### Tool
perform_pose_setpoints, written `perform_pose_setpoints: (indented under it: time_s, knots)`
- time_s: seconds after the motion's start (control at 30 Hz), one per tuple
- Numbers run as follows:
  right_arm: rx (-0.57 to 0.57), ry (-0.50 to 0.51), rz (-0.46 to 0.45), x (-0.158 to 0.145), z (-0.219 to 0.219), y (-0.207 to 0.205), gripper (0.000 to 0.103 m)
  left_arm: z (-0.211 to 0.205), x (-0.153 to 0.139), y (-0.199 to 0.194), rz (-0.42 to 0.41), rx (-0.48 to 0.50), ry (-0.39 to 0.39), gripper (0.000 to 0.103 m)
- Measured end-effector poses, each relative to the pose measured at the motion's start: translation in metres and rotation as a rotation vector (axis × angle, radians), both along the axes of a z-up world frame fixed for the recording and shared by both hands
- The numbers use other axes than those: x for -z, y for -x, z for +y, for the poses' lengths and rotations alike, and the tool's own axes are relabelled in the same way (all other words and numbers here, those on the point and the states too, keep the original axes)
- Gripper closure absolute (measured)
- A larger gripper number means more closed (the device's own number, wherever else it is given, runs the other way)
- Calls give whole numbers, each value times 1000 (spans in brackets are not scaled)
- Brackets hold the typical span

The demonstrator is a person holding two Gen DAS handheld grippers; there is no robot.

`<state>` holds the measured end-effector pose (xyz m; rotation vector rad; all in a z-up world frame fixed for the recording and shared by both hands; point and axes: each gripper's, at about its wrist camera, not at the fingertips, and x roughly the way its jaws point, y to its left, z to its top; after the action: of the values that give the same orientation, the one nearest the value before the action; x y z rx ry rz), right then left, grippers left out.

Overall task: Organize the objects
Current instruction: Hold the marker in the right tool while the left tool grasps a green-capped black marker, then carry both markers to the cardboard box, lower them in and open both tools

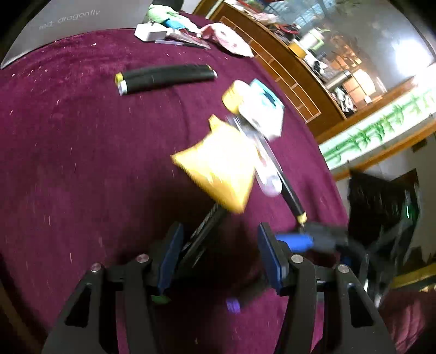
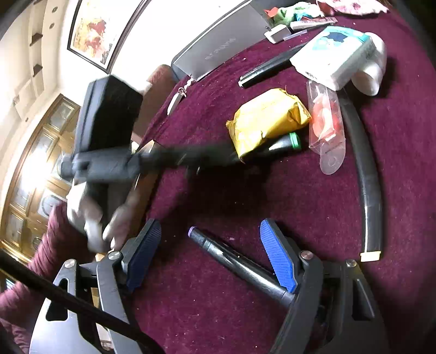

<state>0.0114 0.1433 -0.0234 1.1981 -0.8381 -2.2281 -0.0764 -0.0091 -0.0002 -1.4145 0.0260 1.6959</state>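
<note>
A yellow packet (image 1: 218,166) (image 2: 267,119) lies on the maroon cloth (image 1: 81,163) (image 2: 272,196). A black marker with a green cap (image 2: 283,143) lies partly under the packet; in the left wrist view its body (image 1: 201,237) runs toward my left gripper. A black marker with a purple cap (image 2: 234,261) lies between my right gripper's fingers. My left gripper (image 1: 218,258) is open and empty, just short of the packet. My right gripper (image 2: 209,258) is open around the purple-capped marker, not touching it. The right gripper also shows blurred in the left wrist view (image 1: 321,239).
A clear blister pack (image 2: 327,128) (image 1: 268,168), a white tissue pack (image 2: 335,57) (image 1: 264,109), a white tube (image 2: 373,70), a curved black strip (image 2: 365,174) and black markers (image 1: 166,77) lie nearby. A grey laptop (image 1: 68,24) (image 2: 218,43) sits at the far edge.
</note>
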Motion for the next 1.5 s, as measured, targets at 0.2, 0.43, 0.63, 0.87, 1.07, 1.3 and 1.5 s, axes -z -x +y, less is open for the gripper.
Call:
perform_pose_setpoints:
  time_s: [0.2, 0.43, 0.63, 0.87, 1.07, 1.3, 1.5]
  knots:
    - [51, 58, -7, 1, 16, -2, 28, 11, -9, -32, 190, 28, 157, 54]
    - [220, 303, 5, 11, 71, -14, 25, 49, -11, -63, 486, 34, 332, 61]
    - [198, 208, 4, 8, 56, -10, 25, 34, -10, -81, 426, -13, 292, 92]
    - [152, 70, -4, -2, 39, -12, 24, -30, -9, -110, 406, -125, 339, 92]
    - [-41, -296, -11, -21, -4, -23, 24, -18, -9, -117, 458, -136, 374, 91]
    - [-251, -836, 35, -14, -62, -34, 56, -10, 1, -102, 522, -240, 306, 84]
    - [-256, -863, 2, -14, -68, -39, 91, -35, -6, -119, 422, -284, 202, 92]
